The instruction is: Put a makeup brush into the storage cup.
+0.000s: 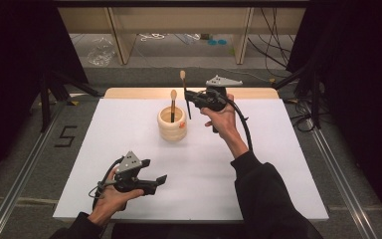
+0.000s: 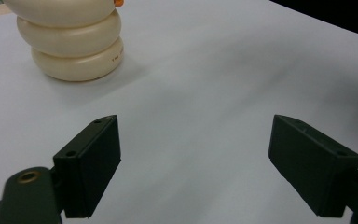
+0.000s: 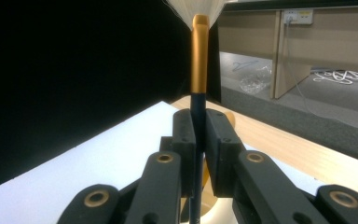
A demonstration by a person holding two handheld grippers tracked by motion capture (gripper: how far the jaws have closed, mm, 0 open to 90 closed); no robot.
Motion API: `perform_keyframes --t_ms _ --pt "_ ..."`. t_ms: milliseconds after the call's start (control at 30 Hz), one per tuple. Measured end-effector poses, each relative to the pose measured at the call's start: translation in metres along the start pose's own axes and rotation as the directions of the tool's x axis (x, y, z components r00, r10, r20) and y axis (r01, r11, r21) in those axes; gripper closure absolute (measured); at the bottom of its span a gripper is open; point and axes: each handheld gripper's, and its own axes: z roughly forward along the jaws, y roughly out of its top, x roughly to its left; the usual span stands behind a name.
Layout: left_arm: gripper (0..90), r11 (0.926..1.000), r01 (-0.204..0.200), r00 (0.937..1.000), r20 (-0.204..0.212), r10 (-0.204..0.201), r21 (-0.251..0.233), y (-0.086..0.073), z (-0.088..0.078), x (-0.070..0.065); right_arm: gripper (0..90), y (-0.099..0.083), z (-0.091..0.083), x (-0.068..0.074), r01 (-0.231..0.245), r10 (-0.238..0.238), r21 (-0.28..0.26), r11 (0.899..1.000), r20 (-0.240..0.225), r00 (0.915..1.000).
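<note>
A cream ribbed cup (image 1: 172, 125) stands at the middle of the white table, and one brush (image 1: 173, 105) stands upright in it, bristles up. My right gripper (image 1: 190, 95) hangs just right of the cup, shut on the dark handle of a second brush (image 1: 184, 92), which is held upright. In the right gripper view that brush (image 3: 199, 65) rises between the two pads, gold ferrule and pale bristles on top. My left gripper (image 1: 155, 175) rests low near the table's front left, open with nothing between its fingers (image 2: 91, 163). The cup (image 2: 70, 42) shows ahead of it.
The white board (image 1: 278, 164) lies on a wooden tabletop whose far edge (image 1: 129, 92) shows behind it. Dark curtains close in both sides. Beyond the table are wooden furniture legs and cables on the floor.
</note>
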Motion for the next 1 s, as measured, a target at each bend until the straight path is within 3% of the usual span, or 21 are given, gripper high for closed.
perform_keyframes --t_ms 100,133,167,200,567,733,1000 --pt "16.6 0.9999 -0.012 0.9999 0.007 0.012 0.002 0.000 0.001 0.001 83.3 0.005 0.005 0.001 0.006 -0.006 -0.003 1.000 0.009 0.9999" --pt "16.6 1.0000 0.008 1.0000 0.001 -0.008 0.002 0.000 0.000 -0.001 83.3 0.006 0.007 0.001 0.011 -0.011 -0.010 1.000 0.010 0.9999" --pt "16.6 1.0000 -0.002 1.0000 0.003 0.002 -0.003 0.000 0.000 0.000 83.3 0.005 0.008 0.002 -0.006 0.006 -0.002 1.000 0.010 0.9999" --pt "16.5 0.9949 0.101 0.9949 0.002 -0.101 -0.002 -0.002 0.001 -0.007 83.3 0.004 0.010 0.001 0.000 0.000 -0.003 1.000 0.012 0.9999" --pt "16.6 0.9947 0.103 0.9947 0.000 -0.103 -0.002 -0.002 0.000 -0.007 83.2 -0.002 0.024 -0.004 -0.031 0.032 -0.024 0.999 0.020 0.9993" --pt "16.6 0.9949 0.100 0.9949 0.011 -0.100 -0.002 -0.002 0.000 -0.006 83.2 0.006 0.033 0.003 0.004 -0.004 -0.036 0.999 0.001 1.0000" --pt "16.6 0.9948 0.102 0.9948 0.002 -0.102 -0.001 -0.002 0.000 -0.007 83.3 -0.002 0.046 0.008 -0.008 0.008 -0.022 1.000 -0.009 0.9999"
